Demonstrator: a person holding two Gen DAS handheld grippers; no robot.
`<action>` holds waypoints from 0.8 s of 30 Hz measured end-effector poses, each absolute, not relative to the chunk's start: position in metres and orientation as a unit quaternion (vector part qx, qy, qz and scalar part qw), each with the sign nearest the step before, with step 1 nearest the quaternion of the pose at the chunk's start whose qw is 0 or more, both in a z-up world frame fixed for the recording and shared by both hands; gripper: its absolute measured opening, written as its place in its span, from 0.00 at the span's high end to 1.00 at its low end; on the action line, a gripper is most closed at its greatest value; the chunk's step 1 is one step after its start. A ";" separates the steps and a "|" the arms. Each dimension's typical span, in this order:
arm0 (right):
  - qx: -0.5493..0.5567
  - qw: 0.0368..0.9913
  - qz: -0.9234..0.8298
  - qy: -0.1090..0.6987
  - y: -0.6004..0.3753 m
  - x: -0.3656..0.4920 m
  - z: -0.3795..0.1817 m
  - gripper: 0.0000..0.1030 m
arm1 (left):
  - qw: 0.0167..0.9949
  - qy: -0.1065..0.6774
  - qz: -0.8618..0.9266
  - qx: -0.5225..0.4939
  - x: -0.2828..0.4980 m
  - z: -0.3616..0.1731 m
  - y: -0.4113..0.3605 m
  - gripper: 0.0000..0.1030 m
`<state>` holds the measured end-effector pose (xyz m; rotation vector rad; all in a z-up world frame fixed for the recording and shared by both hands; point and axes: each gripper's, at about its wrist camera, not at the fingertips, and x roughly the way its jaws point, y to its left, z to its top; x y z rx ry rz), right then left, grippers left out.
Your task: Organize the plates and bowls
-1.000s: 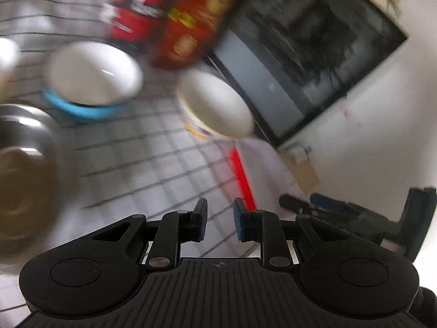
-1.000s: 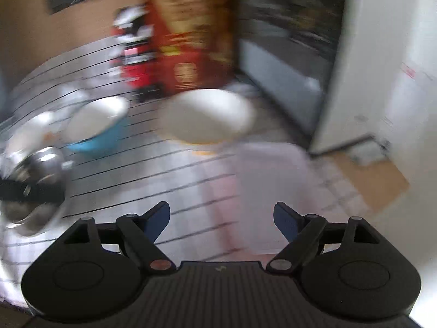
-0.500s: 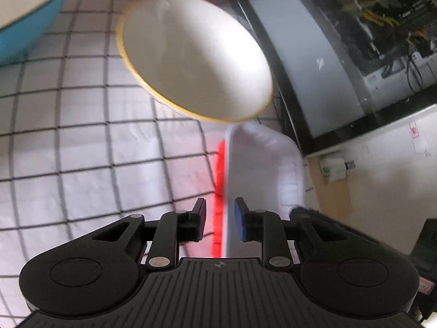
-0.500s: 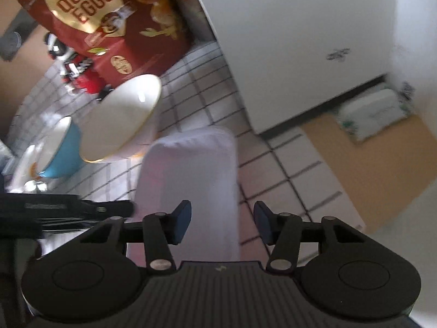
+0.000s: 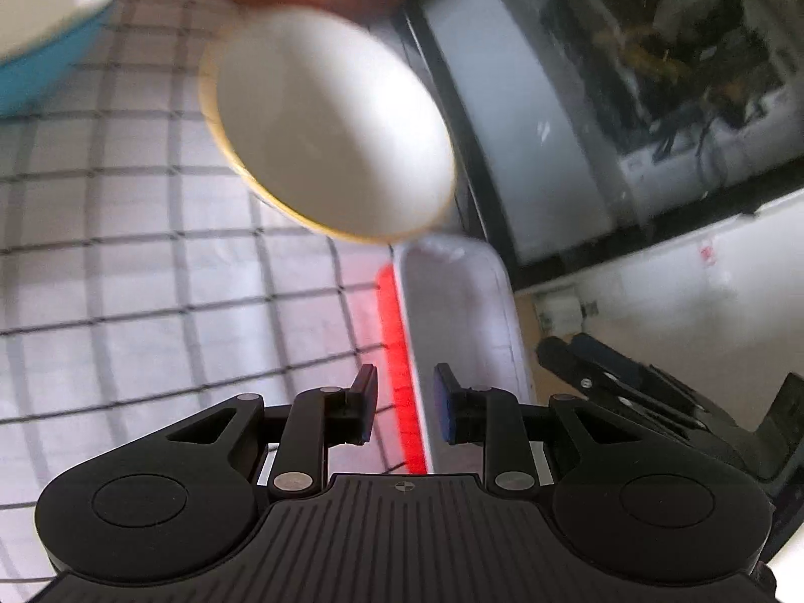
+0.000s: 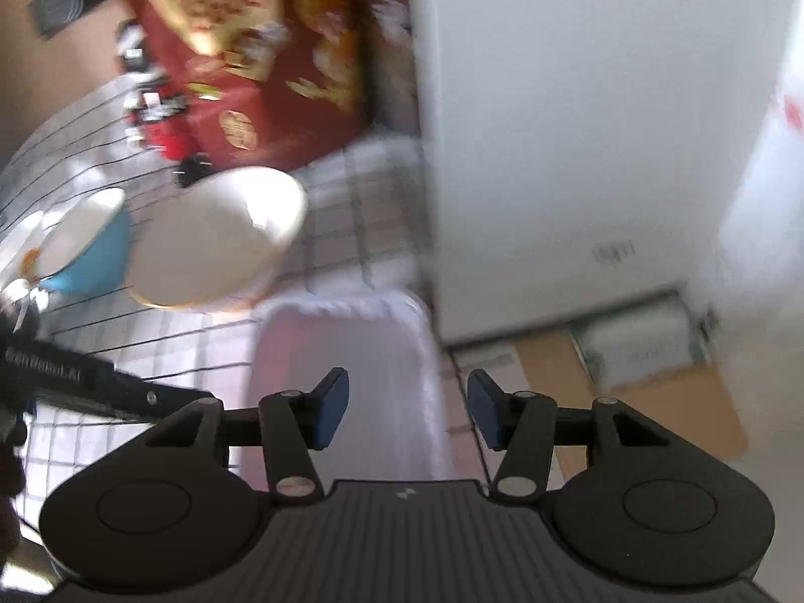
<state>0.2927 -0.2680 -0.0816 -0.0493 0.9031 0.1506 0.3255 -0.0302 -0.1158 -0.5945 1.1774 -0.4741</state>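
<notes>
A white bowl with a yellow rim (image 5: pixel 326 135) (image 6: pixel 216 246) stands on the checked cloth, with a blue bowl (image 5: pixel 45 55) (image 6: pixel 95 256) beside it on the left. In front of the yellow-rimmed bowl lies a long white tray (image 5: pixel 452 311) (image 6: pixel 346 352) with a red strip along its left side. My left gripper (image 5: pixel 404 409) hovers at the tray's left rim; its jaws are opening, with the rim and the red strip showing in the gap and no pad pressing. My right gripper (image 6: pixel 407 414) stands open over the tray's right rim. Motion blurs both views.
A red snack bag (image 6: pixel 251 60) stands behind the bowls. A dark glass-fronted case (image 5: pixel 628 100) and a white cabinet (image 6: pixel 578 125) rise at the right. A steel bowl (image 6: pixel 15 291) shows at the far left. Brown floor (image 6: pixel 653 402) lies beyond the table edge.
Both grippers have come in over the white tray, one at each long side. The right jaws have narrowed from wide apart. The left jaws have widened a little.
</notes>
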 end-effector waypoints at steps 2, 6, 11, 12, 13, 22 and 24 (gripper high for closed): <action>-0.037 0.904 0.099 0.415 -0.248 0.290 -0.070 0.46 | 0.778 0.518 -0.210 -0.285 0.321 -0.108 -0.003 0.73; -0.026 0.902 0.130 0.410 -0.210 0.306 -0.059 0.36 | 0.789 0.498 -0.160 -0.322 0.331 -0.104 0.040 0.73; -0.041 0.892 0.132 0.431 -0.178 0.374 -0.066 0.34 | 0.796 0.485 -0.119 -0.342 0.357 -0.104 0.053 0.73; -0.058 0.889 0.118 0.439 -0.173 0.387 -0.069 0.33 | 0.798 0.482 -0.112 -0.345 0.363 -0.104 0.051 0.73; -0.071 0.886 0.107 0.445 -0.170 0.400 -0.074 0.33 | 0.800 0.480 -0.108 -0.343 0.366 -0.104 0.046 0.73; -0.036 0.858 0.127 0.496 -0.177 0.470 -0.120 0.30 | 0.801 0.495 -0.060 -0.331 0.389 -0.122 0.021 0.73; -0.006 0.845 0.145 0.514 -0.182 0.475 -0.126 0.36 | 0.799 0.495 -0.060 -0.336 0.392 -0.125 0.018 0.70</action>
